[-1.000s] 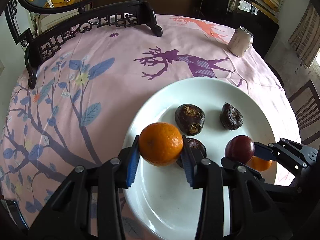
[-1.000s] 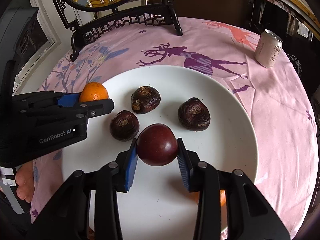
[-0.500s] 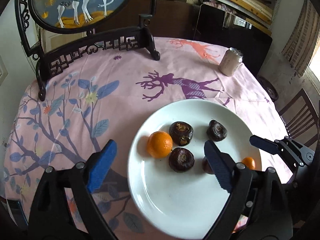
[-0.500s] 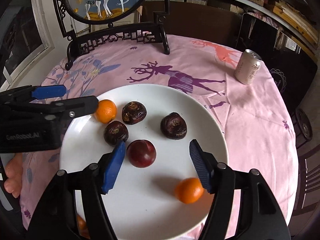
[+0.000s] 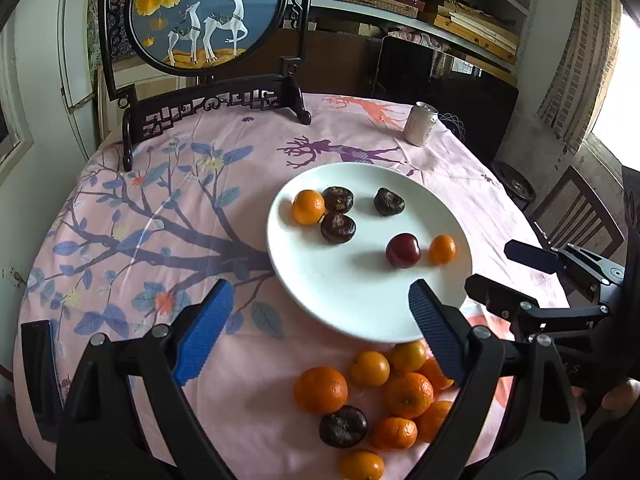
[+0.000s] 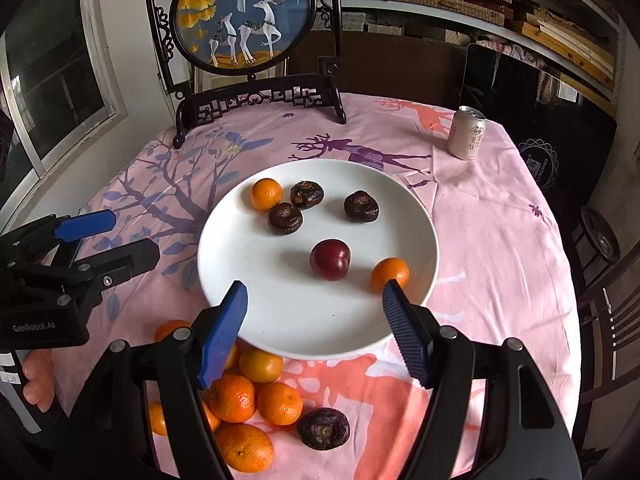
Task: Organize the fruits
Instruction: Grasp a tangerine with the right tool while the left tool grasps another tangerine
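A white plate holds two oranges, three dark brown fruits and a red plum. A pile of several oranges and a dark fruit lies on the cloth in front of the plate. My left gripper is open and empty above the plate's near edge. My right gripper is open and empty, also above the near edge, and it shows in the left wrist view.
A drink can stands at the far right of the pink tablecloth. A dark wooden stand with a round deer picture is at the back. A wooden chair is beside the table on the right.
Both grippers let go of their fruit, the orange and the plum, onto the plate, opened wide and pulled back and up. The fruit pile in front of the plate came into view.
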`<state>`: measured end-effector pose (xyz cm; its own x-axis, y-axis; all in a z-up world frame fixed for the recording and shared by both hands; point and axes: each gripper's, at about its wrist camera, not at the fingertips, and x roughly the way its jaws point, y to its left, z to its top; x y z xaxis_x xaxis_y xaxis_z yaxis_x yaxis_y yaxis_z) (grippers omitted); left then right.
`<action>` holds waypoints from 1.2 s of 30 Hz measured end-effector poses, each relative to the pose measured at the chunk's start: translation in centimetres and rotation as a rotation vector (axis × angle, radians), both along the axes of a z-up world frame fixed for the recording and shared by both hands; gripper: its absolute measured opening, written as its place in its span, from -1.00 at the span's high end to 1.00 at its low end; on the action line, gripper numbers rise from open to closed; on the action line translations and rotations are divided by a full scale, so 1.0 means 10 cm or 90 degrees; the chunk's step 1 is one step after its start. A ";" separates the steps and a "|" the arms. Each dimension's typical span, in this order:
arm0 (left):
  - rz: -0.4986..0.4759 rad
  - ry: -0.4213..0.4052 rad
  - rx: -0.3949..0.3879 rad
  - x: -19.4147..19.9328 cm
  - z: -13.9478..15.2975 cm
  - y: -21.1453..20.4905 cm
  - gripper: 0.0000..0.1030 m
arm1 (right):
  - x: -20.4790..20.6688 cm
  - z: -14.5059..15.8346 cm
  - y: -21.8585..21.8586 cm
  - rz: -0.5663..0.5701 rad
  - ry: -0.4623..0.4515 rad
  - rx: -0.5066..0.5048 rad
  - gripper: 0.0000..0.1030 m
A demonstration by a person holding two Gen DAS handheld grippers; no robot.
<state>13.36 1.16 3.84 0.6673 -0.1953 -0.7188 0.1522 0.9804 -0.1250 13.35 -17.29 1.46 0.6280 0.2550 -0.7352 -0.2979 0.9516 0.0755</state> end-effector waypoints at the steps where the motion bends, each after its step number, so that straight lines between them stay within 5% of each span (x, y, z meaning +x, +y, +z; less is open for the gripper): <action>1: -0.002 0.001 0.001 -0.04 0.00 -0.01 -0.77 | -0.03 0.01 0.00 -0.001 0.000 -0.001 -0.37; 10: 0.000 -0.022 0.039 -0.52 -0.13 0.07 -0.78 | -0.67 -0.20 -0.07 0.002 0.036 0.029 -0.37; 16: -0.016 0.039 0.023 -0.84 -0.56 0.24 -0.78 | -1.12 -0.66 0.11 0.056 0.099 0.031 -0.37; 23: -0.013 0.078 0.019 -1.02 -0.78 0.35 -0.78 | -1.04 -0.86 0.28 0.065 0.092 -0.003 -0.36; 24: -0.020 0.079 0.022 -1.04 -0.79 0.32 -0.78 | -1.01 -0.89 0.28 0.068 0.090 -0.002 -0.32; 26: -0.034 0.081 0.029 -1.09 -0.80 0.25 -0.78 | -0.93 -0.97 0.30 0.074 0.105 -0.003 0.10; 36: -0.082 0.132 0.050 -1.05 -1.02 -0.12 -0.76 | -1.16 -0.89 0.04 0.022 0.116 -0.002 0.12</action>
